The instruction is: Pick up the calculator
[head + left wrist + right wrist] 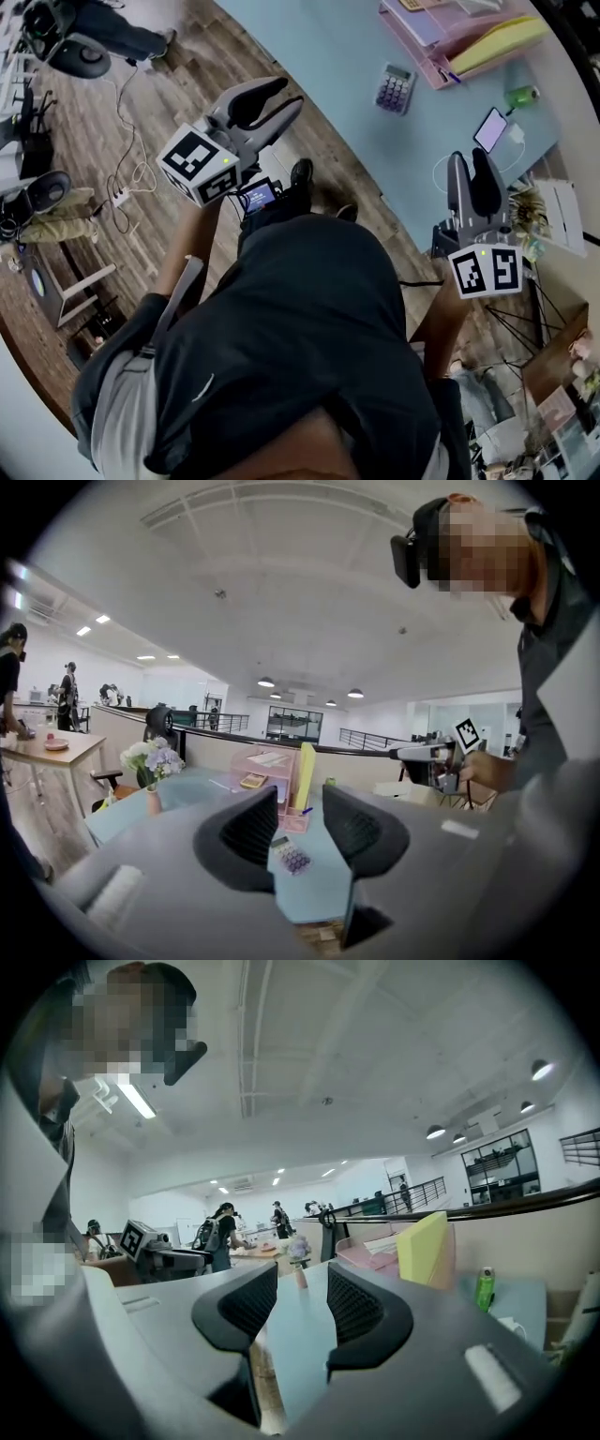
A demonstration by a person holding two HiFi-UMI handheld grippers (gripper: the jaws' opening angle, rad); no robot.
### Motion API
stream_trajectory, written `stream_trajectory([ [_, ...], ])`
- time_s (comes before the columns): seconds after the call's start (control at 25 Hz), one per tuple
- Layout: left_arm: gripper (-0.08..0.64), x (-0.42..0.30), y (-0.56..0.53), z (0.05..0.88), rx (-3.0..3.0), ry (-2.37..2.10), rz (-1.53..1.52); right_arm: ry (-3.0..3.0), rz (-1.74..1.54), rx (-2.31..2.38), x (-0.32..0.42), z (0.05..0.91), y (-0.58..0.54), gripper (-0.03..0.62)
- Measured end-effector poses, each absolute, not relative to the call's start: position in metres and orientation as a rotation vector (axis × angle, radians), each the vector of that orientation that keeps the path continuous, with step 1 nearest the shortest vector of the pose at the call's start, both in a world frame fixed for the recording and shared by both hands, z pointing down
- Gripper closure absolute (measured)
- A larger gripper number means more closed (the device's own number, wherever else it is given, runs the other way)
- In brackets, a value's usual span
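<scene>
The calculator (396, 89), pale with purple keys, lies on the light blue table (328, 56) next to a pink organiser. In the left gripper view the calculator (291, 857) shows low between the jaws, still far off. My left gripper (284, 97) hangs over the wooden floor, short of the table's edge, shut and holding nothing; up close, the left gripper (300, 803) has only table behind it. My right gripper (471, 157) reaches over the table's near right edge, well to the right of the calculator. The right gripper (302, 1279) is shut and holds nothing; that view does not show the calculator.
A pink desk organiser (450, 37) with a yellow folder (497, 42) stands behind the calculator. A green can (522, 95) and a phone (490, 129) lie to its right. A vase of flowers (153, 766) sits at the table's left end. Cables trail on the floor (122, 187).
</scene>
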State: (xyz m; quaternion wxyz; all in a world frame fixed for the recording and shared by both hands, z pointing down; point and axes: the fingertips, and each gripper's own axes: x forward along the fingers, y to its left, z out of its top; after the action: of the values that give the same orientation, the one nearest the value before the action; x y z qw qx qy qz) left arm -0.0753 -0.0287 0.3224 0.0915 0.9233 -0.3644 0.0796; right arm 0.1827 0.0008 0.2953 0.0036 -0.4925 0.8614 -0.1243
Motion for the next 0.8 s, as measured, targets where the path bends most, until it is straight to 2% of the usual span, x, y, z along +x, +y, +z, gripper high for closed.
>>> stream_trajectory([
  [0.32,0.402,-0.070,-0.100,0.311,2.850,-0.832,0.176,2.568,-0.379,-1.757,0.167,0.285,-0.023,0.443],
  [0.8,0.402,-0.089,-0.144,0.319,2.898,-0.632,0.193,2.423,-0.360,-1.954,0.140,0.277,-0.034,0.443],
])
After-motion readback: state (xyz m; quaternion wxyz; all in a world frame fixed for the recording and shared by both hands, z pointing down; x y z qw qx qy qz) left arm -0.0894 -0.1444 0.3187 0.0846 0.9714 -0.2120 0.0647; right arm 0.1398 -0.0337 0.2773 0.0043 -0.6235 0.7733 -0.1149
